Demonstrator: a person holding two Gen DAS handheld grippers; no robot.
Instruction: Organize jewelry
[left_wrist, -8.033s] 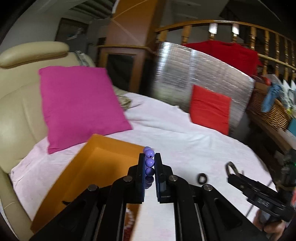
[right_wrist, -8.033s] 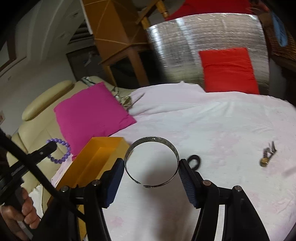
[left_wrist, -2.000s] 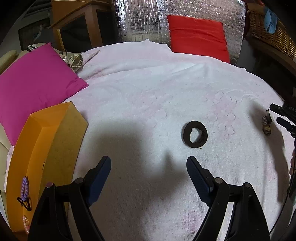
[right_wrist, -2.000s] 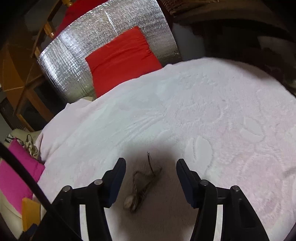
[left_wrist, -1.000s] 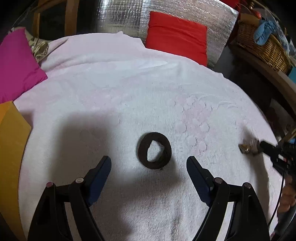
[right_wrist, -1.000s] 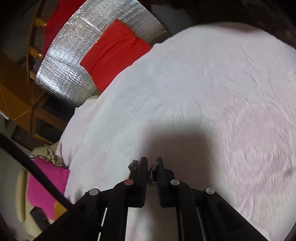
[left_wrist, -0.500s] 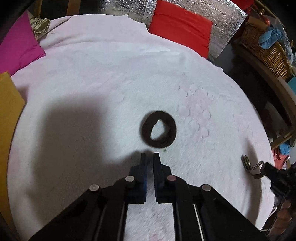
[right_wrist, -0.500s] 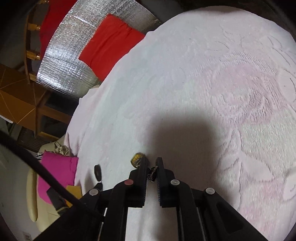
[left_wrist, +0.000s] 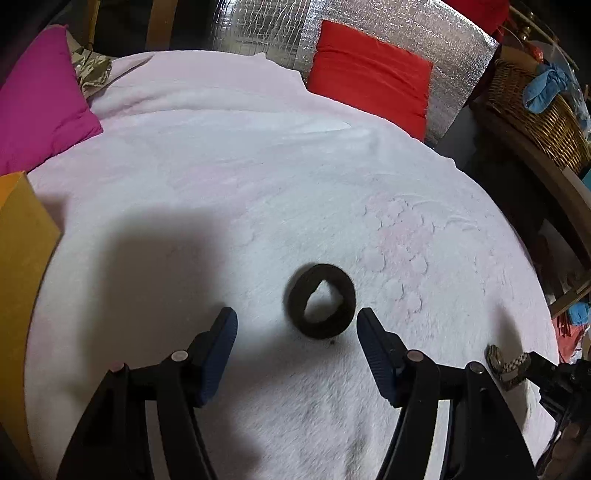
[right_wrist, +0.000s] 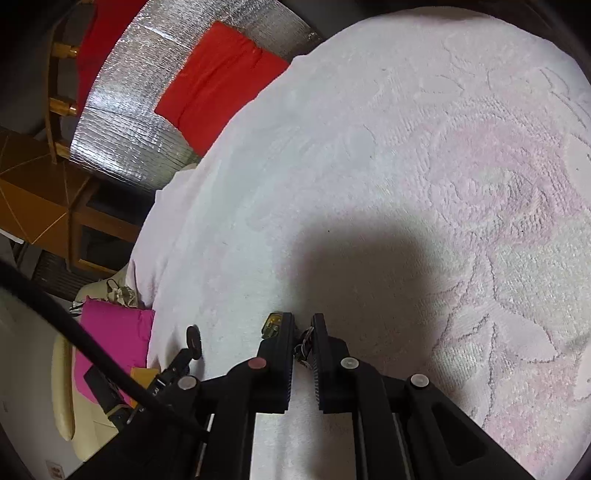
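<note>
- The left gripper (left_wrist: 295, 325) is hovering low over a pale pink towel (left_wrist: 258, 184) spread across a round surface, and its blue-padded jaws are opening.
- A black hair tie (left_wrist: 321, 301) is lying flat on the towel, sitting between the two spread fingers but a little ahead of their tips; neither pad is touching it.
- The right gripper (right_wrist: 303, 332) is holding its jaws nearly together, pinching a small piece of jewelry (right_wrist: 304, 341) made of thin chain or wire; a gold-coloured part (right_wrist: 272, 323) is poking out beside its left finger.
- In the left wrist view, the same right gripper (left_wrist: 546, 373) is reaching in from the lower right edge, with the checkered band and round gold end of the jewelry (left_wrist: 502, 360) showing at its tip, just above the towel.
- An orange box (left_wrist: 18, 240) is sitting at the left edge of the towel, well apart from the hair tie.
- A magenta cushion (left_wrist: 37, 103) is resting beyond the box, and a red cushion (left_wrist: 373, 70) is leaning against a silver foil panel (left_wrist: 266, 29) at the far side.
- A wicker basket (left_wrist: 535, 110) is standing off to the right, away from the towel.
</note>
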